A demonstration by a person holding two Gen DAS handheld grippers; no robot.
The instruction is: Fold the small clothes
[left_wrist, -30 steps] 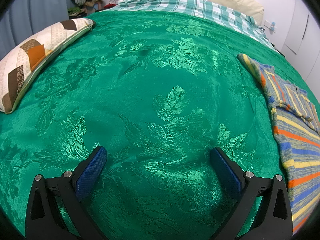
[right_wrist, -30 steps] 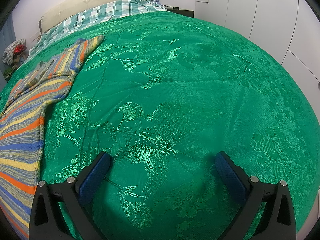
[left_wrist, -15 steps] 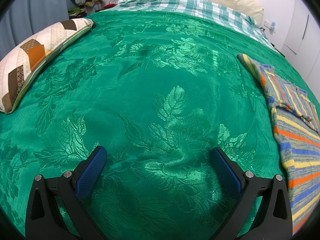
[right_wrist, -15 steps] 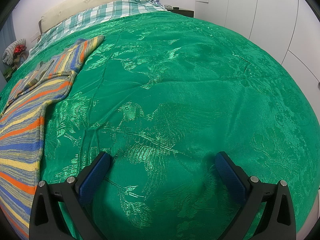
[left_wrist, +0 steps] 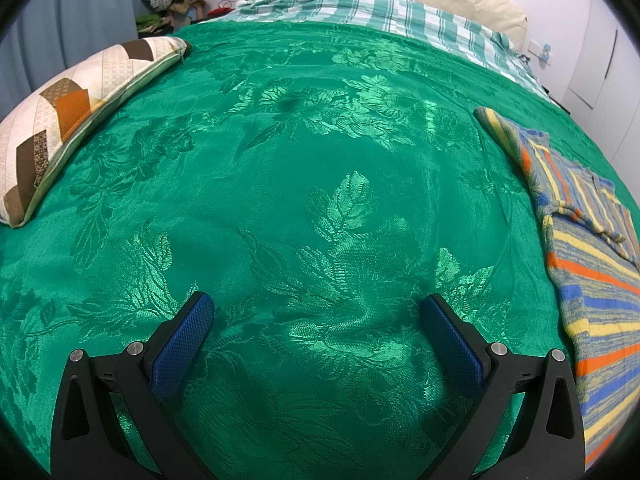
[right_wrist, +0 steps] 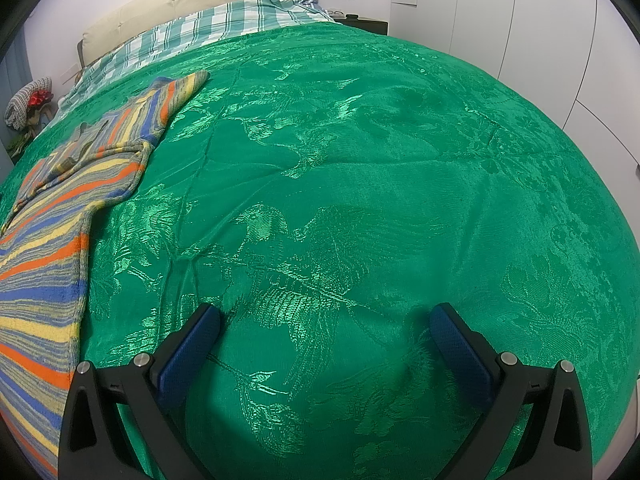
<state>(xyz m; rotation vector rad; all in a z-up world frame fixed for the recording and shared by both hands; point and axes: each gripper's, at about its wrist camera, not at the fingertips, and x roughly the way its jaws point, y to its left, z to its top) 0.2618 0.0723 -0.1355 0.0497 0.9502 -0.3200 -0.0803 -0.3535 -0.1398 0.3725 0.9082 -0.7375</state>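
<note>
Leftmost, a patchwork pillow [left_wrist: 76, 116] lies along the edge of the green bedspread [left_wrist: 320, 160], well apart from the left gripper [left_wrist: 316, 320], whose blue fingers stand wide apart over bare cloth, holding nothing. Between the two grippers the striped garment [left_wrist: 592, 280] lies flat, its sleeve reaching toward the checked sheet [left_wrist: 380, 12]. Further right, the right gripper [right_wrist: 326, 330] hovers equally spread and empty, with open bedspread running to the white wardrobe [right_wrist: 500, 12].
</note>
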